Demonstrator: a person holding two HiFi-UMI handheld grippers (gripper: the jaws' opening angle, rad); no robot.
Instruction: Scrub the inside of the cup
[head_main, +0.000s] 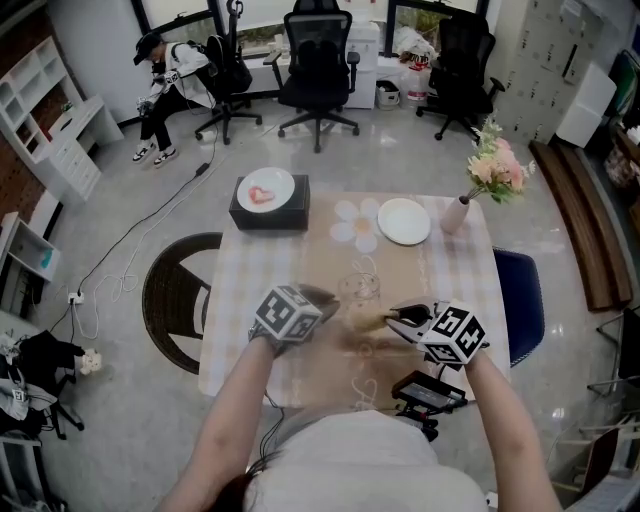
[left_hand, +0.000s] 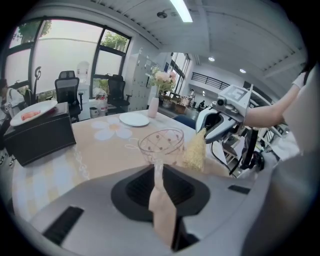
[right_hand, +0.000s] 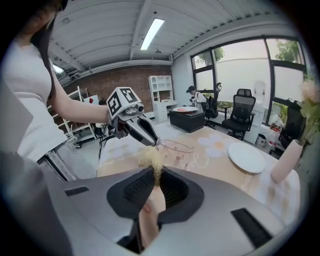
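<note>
The clear cup (left_hand: 161, 141) sits around the middle of the tabletop (head_main: 320, 255), a bit toward the near edge. The left gripper (right_hand: 152, 140) is clamped on the cup's near side. The right gripper (left_hand: 205, 131) is pinched tight on a yellowish scrubber (right_hand: 151, 159) just beside the cup, not inside yet I think. I'd keep the left grip firm, dip the scrubber over the rim and swirl gently, since that glass looks tippy.
</note>
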